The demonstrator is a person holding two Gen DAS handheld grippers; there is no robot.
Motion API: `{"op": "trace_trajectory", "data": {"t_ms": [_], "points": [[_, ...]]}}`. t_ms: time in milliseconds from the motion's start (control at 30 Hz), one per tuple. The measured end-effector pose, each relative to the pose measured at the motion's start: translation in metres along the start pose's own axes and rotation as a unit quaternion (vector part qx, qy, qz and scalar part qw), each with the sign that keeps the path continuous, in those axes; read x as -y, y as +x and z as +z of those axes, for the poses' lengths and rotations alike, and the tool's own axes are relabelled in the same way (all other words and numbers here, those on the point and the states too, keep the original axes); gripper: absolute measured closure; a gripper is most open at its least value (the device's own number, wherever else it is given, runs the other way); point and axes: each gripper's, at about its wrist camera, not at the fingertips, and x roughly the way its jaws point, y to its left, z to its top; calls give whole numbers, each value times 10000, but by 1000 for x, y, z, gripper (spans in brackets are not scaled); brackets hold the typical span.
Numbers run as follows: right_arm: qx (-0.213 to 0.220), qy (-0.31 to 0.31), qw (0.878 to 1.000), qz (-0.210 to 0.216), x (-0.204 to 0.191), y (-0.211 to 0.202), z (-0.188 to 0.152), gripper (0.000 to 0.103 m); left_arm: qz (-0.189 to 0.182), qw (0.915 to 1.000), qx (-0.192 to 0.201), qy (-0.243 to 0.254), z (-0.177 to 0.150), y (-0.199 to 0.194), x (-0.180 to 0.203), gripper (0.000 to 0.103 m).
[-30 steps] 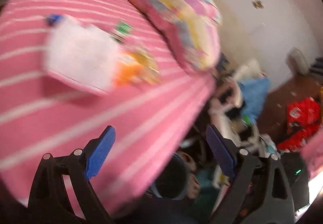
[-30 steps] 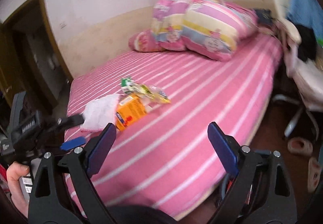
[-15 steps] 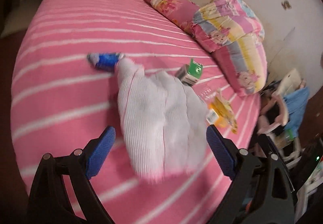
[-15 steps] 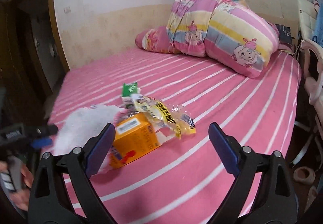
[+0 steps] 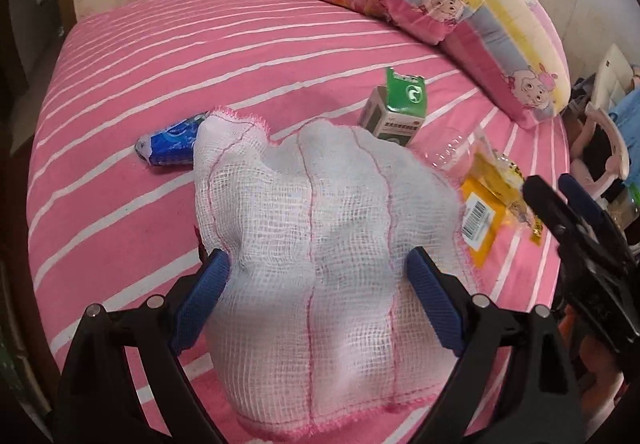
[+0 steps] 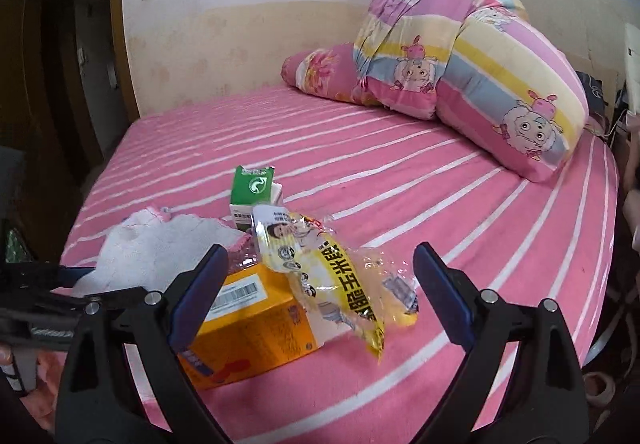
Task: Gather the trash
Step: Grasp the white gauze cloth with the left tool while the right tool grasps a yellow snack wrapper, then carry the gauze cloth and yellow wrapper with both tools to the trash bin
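Since earlier frame: our left tongs (image 5: 316, 296) now straddle white gauze cloth (image 5: 320, 228), jaws just narrowing, still spread, pads beside cloth. Our right tongs (image 6: 320, 296) spread over yellow snack wrapper (image 6: 320, 272) atop orange box (image 6: 256, 328). Green carton (image 6: 254, 189), blue wrapper (image 5: 170, 141) on bed (image 6: 440, 171).

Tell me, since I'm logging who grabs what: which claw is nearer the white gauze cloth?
Left. The left claw straddles the white gauze cloth, its jaws just closing around it. The right claw hovers beside it, over the yellow snack bag.
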Motion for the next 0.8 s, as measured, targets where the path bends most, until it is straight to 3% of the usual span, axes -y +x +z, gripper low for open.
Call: {"op": "trace_trajectory", "data": {"t_ms": [67, 133, 200, 267, 300, 433, 467, 500, 633, 800], "points": [[-86, -29, 10000, -19, -1, 9, 1, 11, -38, 9999, -4, -98, 1, 0, -5, 27], [-212, 10, 9998, -2, 1, 15, 0, 17, -89, 9998, -14, -187, 1, -1, -10, 32], [-366, 122, 9993, 34, 6, 20, -1, 40, -163, 9996, -18, -235, 0, -2, -12, 36], [-523, 236, 9983, 39, 11, 24, -2, 53, -228, 9995, 3, -234, -1, -5, -12, 43], [-563, 245, 9981, -1, 12, 25, -3, 65, -309, 9992, 31, -236, -2, -9, -13, 50], [-468, 187, 9987, -97, 13, 22, -3, 70, -529, 9980, 133, -327, -2, -20, -15, 75], [-449, 188, 9987, -121, 14, 21, -3, 76, -596, 9974, 169, -382, -3, -23, -19, 77], [-457, 192, 9987, -130, 14, 21, -3, 88, -655, 9968, 198, -425, -3, -25, -20, 81], [-382, 369, 9985, -153, 20, 14, -2, 88, -860, 9929, 434, -697, -4, -38, -33, 91], [-130, 548, 9981, -240, 26, -2, 2, 88, -1071, 9854, 857, -1012, -4, -63, -50, 91]]}}
